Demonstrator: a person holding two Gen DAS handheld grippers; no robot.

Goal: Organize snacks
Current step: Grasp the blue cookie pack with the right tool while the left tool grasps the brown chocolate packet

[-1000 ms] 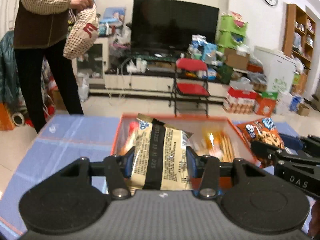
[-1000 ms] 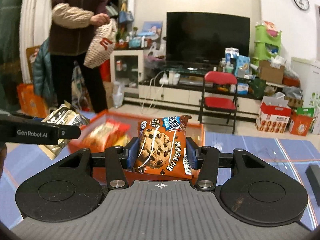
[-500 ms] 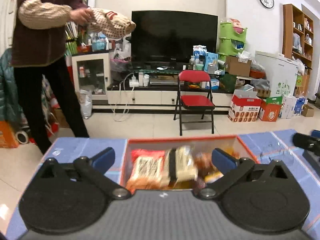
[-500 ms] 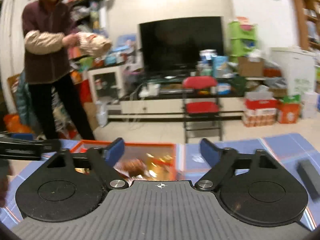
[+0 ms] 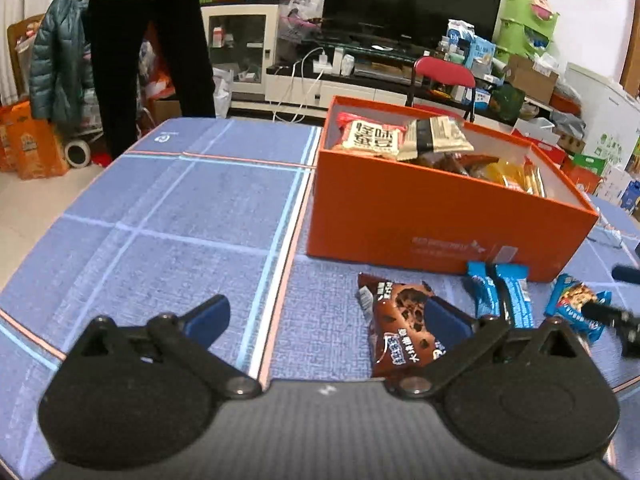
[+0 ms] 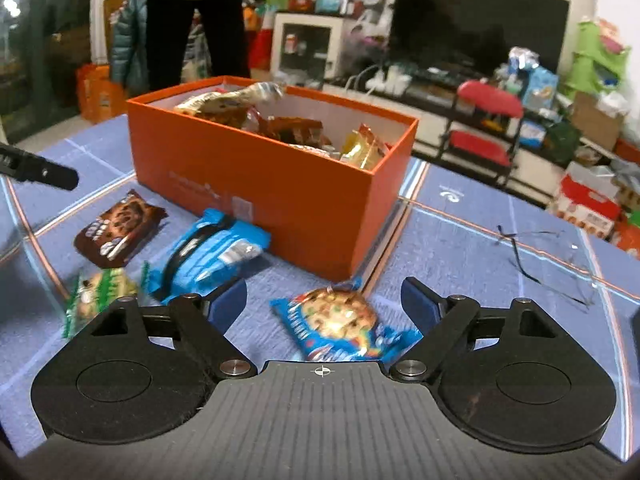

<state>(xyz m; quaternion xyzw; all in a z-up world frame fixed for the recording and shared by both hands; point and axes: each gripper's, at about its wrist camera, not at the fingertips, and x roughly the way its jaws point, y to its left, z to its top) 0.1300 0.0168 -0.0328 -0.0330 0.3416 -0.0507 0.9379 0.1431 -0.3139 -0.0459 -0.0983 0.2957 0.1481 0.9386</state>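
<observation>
An orange box (image 5: 420, 216) (image 6: 260, 180) holding several snack packs stands on the blue tablecloth. In front of it lie loose packs. My left gripper (image 5: 326, 316) is open wide just above the cloth, and a brown cookie pack (image 5: 400, 320) (image 6: 120, 232) lies by its right finger, untouched. My right gripper (image 6: 324, 304) is open with a blue chocolate-chip cookie pack (image 6: 340, 324) (image 5: 572, 300) lying on the cloth between its fingers, not pressed. A blue wrapped pack (image 6: 208, 252) (image 5: 500, 292) and a green pack (image 6: 100, 292) lie nearby.
A person (image 5: 148, 60) in dark trousers stands beyond the table's far left edge. A pair of glasses (image 6: 548, 256) lies on the cloth right of the box. A red chair (image 5: 444, 76) and a TV stand are behind the table.
Both grippers let go of the packs they held over the box and opened. The packs now lie in the box. Both hands came down to the cloth in front of the box.
</observation>
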